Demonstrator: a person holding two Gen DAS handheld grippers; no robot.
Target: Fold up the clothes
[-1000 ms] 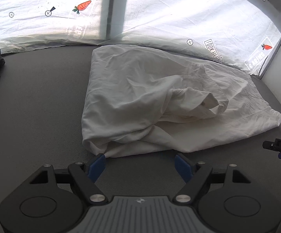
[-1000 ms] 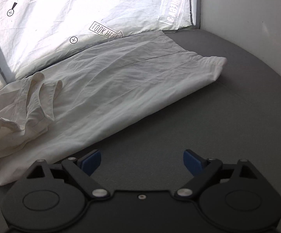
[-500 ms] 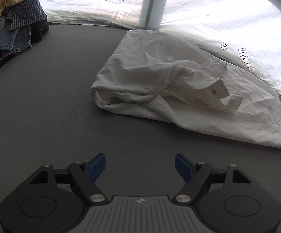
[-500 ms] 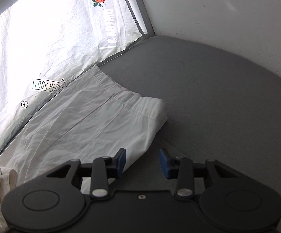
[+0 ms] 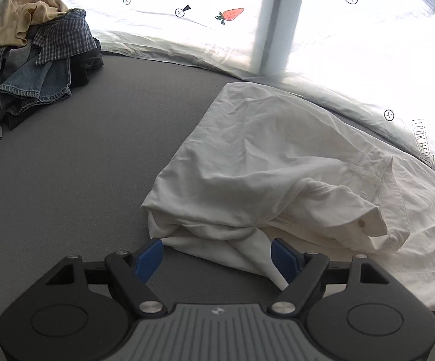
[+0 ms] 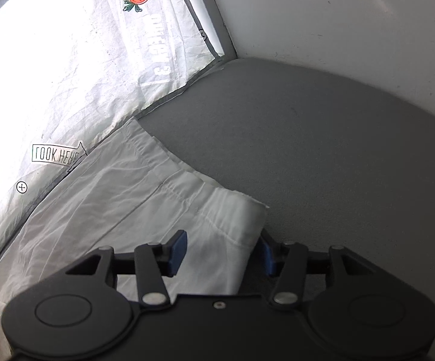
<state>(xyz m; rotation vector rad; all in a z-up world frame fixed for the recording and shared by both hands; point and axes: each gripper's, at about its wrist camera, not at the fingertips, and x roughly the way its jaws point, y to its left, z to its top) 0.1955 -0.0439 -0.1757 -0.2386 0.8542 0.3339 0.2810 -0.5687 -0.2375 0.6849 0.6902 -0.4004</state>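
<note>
1. Right, the left wrist view first: the left tool (image 5: pixel 215 260) sits low at the near edge of the white trousers (image 5: pixel 277 162), fingers spread wide and gripping nothing. A loose fold of the cloth lies between them, reaching the right pad (image 5: pixel 283 258), which looks like the reason for coming in so low, to scoop that bunched end.
2. The trousers lie crumpled on the grey surface (image 5: pixel 97 165), up against the sunlit printed sheet (image 5: pixel 187 30) at the back. The buttoned waistband (image 5: pixel 365 219) flops over the middle, so the fold looks barely begun.
3. Well apart, at far left, a pile of clothes (image 5: pixel 36 51) waits, jeans and a checked shirt among them.
4. Now the right wrist view: the right tool (image 6: pixel 222 251) straddles the hemmed leg end (image 6: pixel 217 207) of the trousers, fingers apart on either side and not yet clenched.
5. My read: a grip at each end lets both tools lift and stretch the cloth flat.
</note>
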